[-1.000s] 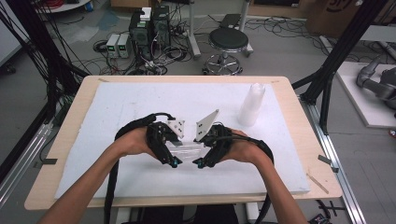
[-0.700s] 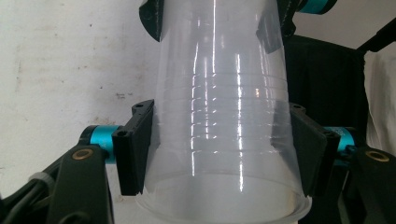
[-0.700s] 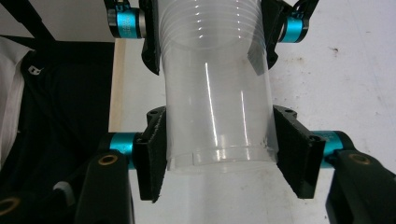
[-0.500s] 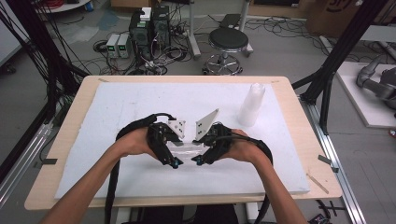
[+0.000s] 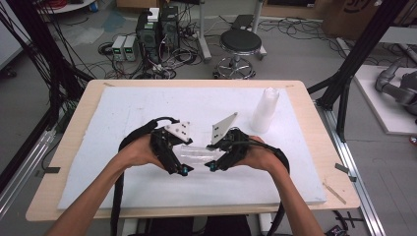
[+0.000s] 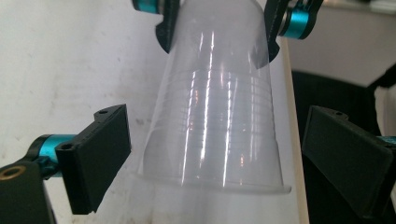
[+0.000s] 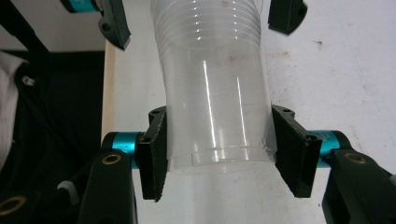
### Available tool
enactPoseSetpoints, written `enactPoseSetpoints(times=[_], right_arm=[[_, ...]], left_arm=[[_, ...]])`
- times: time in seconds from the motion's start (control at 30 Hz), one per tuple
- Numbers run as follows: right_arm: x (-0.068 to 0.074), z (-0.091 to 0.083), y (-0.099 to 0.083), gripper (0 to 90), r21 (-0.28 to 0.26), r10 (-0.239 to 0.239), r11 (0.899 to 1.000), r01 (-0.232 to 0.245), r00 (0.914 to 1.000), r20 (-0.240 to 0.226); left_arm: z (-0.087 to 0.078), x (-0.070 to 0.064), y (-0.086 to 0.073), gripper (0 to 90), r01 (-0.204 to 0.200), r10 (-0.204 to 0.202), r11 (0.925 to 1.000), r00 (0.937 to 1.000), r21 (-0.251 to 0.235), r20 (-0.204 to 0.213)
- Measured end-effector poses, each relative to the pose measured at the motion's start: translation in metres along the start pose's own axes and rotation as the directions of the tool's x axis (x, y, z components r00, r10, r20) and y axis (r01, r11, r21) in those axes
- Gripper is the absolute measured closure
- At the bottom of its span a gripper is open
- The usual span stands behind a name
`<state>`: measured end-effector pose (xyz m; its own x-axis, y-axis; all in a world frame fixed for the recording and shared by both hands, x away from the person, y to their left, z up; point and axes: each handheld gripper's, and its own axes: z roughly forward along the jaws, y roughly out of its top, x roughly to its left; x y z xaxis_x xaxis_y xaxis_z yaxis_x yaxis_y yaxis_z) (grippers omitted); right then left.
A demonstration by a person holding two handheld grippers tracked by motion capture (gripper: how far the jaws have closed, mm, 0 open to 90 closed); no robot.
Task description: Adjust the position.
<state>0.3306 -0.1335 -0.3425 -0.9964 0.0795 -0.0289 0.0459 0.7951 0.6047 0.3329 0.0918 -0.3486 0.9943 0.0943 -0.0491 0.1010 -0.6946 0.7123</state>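
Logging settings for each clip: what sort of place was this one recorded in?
Most likely a robotics lab or workshop: a white-topped table ringed by a black frame, electronics boxes and loose cables on the floor, plus a stool.

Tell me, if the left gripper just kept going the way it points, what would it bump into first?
Likely the clear plastic cup: its wide rim end lies between the left gripper's open jaws. Beyond it, the right gripper clamps the cup's narrow end. Depth is hard to judge.
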Motion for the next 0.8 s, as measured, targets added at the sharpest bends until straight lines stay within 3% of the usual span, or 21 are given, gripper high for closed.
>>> enactPoseSetpoints(times=[0.1, 0.17, 0.3, 0.4, 0.5, 0.57, 0.7, 0.77, 0.8], right_arm=[[-0.003, -0.008, -0.009, 43.4, -0.057, 0.028, 0.998, -0.027, 0.9996, 0.01], [-0.004, -0.012, -0.015, 43.4, -0.095, 0.049, 0.994, -0.048, 0.9988, 0.006], [-0.005, -0.017, -0.025, 43.4, -0.169, 0.065, 0.984, -0.062, 0.9978, 0.012], [-0.005, -0.018, -0.033, 43.4, -0.235, 0.085, 0.969, -0.08, 0.9963, 0.011], [-0.004, -0.017, -0.04, 43.4, -0.285, 0.099, 0.954, -0.091, 0.9951, 0.011], [-0.004, -0.016, -0.044, 43.4, -0.313, 0.107, 0.945, -0.098, 0.9942, 0.012], [-0.003, -0.013, -0.049, 43.5, -0.364, 0.121, 0.925, -0.111, 0.9927, 0.005], [-0.001, -0.011, -0.051, 43.6, -0.397, 0.134, 0.909, -0.124, 0.991, -0.003], [-0.001, -0.01, -0.052, 43.6, -0.406, 0.126, 0.906, -0.117, 0.992, -0.003]], left_arm=[[-0.006, 0.001, -0.01, 6.9, 0.0, -0.004, 0.9938, 0.9993, -0.111, -0.036], [-0.01, 0.0, -0.017, 6.9, 0.011, -0.02, 0.9822, 0.9988, -0.188, -0.046], [-0.013, -0.001, -0.03, 6.9, -0.003, -0.016, 0.9605, 0.9975, -0.278, -0.068], [-0.013, -0.003, -0.039, 6.9, -0.007, -0.021, 0.9353, 0.9969, -0.354, -0.076], [-0.012, -0.005, -0.049, 6.9, -0.003, -0.038, 0.8993, 0.9957, -0.437, -0.084], [-0.011, -0.006, -0.055, 6.9, 0.0, -0.05, 0.8839, 0.9942, -0.468, -0.095], [-0.006, -0.008, -0.065, 6.9, 0.006, -0.061, 0.863, 0.994, -0.505, -0.091], [-0.004, -0.008, -0.068, 6.9, 0.017, -0.072, 0.8489, 0.9939, -0.528, -0.084], [-0.002, -0.008, -0.07, 6.9, 0.023, -0.078, 0.8391, 0.9939, -0.543, -0.078]])
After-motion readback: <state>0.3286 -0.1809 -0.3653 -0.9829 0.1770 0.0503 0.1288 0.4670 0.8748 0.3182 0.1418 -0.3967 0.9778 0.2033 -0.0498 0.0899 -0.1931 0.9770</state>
